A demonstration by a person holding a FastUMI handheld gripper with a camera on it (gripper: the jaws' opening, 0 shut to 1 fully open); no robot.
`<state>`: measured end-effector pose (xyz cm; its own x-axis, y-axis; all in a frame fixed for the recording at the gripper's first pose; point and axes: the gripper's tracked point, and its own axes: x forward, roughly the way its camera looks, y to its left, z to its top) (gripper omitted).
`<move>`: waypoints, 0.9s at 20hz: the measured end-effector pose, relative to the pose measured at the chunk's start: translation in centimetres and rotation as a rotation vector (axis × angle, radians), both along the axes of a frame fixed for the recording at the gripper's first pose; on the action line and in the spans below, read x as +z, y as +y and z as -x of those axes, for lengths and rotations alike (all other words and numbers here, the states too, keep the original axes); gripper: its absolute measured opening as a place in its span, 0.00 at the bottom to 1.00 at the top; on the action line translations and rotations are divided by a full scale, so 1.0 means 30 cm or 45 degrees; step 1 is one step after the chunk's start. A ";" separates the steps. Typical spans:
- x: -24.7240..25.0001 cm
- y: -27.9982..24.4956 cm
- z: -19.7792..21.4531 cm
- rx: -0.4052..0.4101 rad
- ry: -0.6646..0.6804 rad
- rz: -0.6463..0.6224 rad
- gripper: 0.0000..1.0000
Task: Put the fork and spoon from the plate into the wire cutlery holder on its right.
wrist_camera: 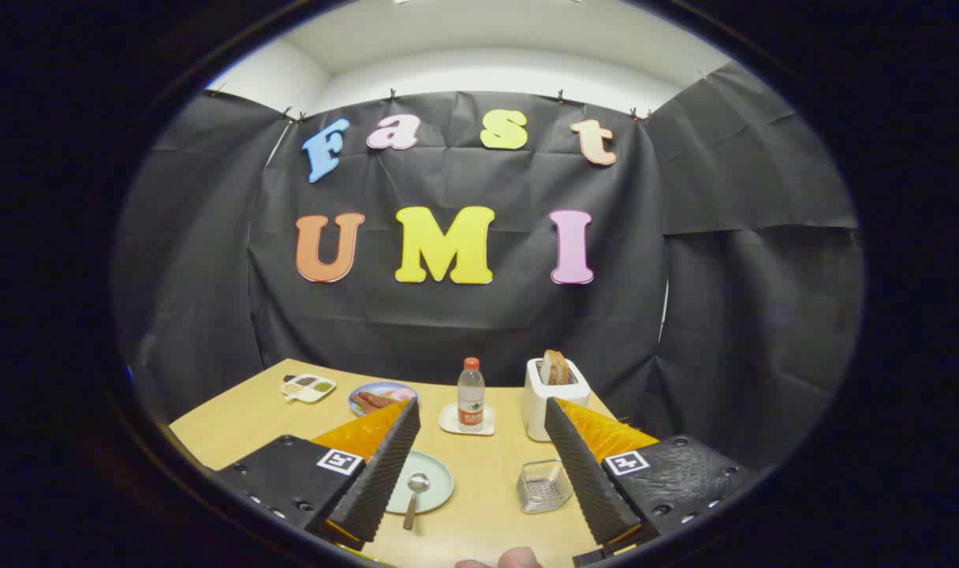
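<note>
On a light wooden table (251, 418) in a black-draped booth, the hand-held gripper (482, 414) is hovering with fingers spread wide, gripping nothing. Between them, a metal spoon (414, 495) is lying on the pale green round plate (440, 483), the wire mesh cutlery holder (544, 485) sitting near its right.

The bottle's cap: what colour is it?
Red, on the bottle beyond the open tool; clearest in the gripper view.

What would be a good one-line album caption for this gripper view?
Open gripper above a wooden table, with a spoon on a plate and an empty wire cutlery holder between its fingers.
</note>
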<state>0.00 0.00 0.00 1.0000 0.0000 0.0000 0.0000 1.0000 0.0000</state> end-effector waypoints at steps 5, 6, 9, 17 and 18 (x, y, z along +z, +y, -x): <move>0.010 0.012 0.014 0.007 0.004 -0.004 0.95; 0.012 0.015 0.015 0.010 0.004 -0.002 0.95; 0.008 0.038 0.012 0.034 0.023 -0.010 0.95; -0.017 0.077 -0.012 0.055 0.054 -0.007 0.95; -0.017 0.084 -0.016 0.060 0.054 -0.005 0.95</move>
<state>0.47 2.53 -0.50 0.9980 0.0470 -0.0422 -0.0468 0.9989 0.0051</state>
